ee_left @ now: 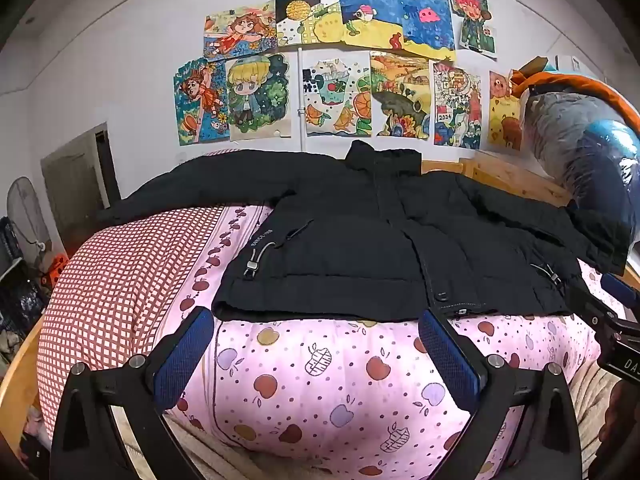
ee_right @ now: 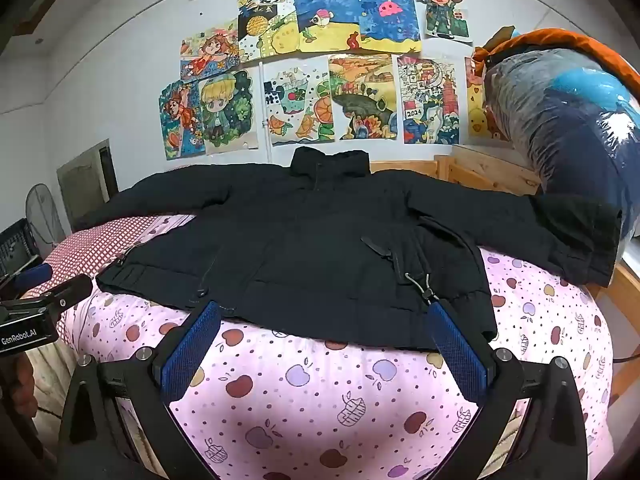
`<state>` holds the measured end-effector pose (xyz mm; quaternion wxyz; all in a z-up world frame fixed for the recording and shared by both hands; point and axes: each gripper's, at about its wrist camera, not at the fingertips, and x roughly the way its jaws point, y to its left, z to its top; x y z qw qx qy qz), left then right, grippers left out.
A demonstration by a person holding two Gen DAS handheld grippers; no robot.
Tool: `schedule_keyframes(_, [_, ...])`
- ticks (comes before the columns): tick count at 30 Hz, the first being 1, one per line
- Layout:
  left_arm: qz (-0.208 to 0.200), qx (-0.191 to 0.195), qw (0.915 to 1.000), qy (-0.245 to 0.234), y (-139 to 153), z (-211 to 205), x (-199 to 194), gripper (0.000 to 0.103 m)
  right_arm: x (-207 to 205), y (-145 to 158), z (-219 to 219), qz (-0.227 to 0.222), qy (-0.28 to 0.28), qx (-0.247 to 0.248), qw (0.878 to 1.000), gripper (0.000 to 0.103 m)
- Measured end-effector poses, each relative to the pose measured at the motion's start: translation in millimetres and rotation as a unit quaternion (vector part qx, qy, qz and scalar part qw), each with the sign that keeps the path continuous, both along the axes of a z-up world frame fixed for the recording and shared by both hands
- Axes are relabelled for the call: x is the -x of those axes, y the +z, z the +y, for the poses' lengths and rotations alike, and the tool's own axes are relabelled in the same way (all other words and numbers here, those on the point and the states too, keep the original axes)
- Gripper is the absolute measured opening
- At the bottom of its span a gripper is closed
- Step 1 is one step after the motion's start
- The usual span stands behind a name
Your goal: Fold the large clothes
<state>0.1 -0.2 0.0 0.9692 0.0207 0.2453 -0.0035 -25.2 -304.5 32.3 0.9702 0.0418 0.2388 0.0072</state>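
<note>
A black jacket (ee_left: pixel 360 240) lies front-up with sleeves spread across the pink apple-print quilt (ee_left: pixel 320 380) (hem toward the near edge). The left gripper (ee_left: pixel 316 322) and right gripper (ee_right: pixel 324 316) hover near that hem, jaws spread, holding nothing.

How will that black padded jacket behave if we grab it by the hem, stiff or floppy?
Likely floppy: the black jacket lies draped flat on the quilt, its sleeves spread limp, so a hem grab would probably leave the rest sagging. It looks quilted and puffy, so probably light for its bulk and springy when folded. Both grippers, left and right, are open.
</note>
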Motion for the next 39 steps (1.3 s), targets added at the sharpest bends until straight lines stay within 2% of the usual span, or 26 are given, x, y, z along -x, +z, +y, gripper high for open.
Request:
schedule_keyframes(14, [0.008, 0.001, 1.0, 0.003, -6.5, 4.8, -4.9, 0.103, -0.4, 7.1, -4.8, 0.004, 0.0, 0.0, 1.0, 0.102])
schedule_keyframes(21, [0.007, -0.006, 0.9999, 0.014, -2.0, 1.8, -4.3, 0.103, 2.3, -2.1, -3.3, 0.003, 0.003, -0.002, 1.0, 0.102])
schedule_keyframes(39, [0.007, -0.012, 0.9998, 0.016, 0.7, -1.0, -1.5, 0.103, 1.3, -0.1, -3.3, 0.006, 0.004, -0.006, 1.0, 0.102])
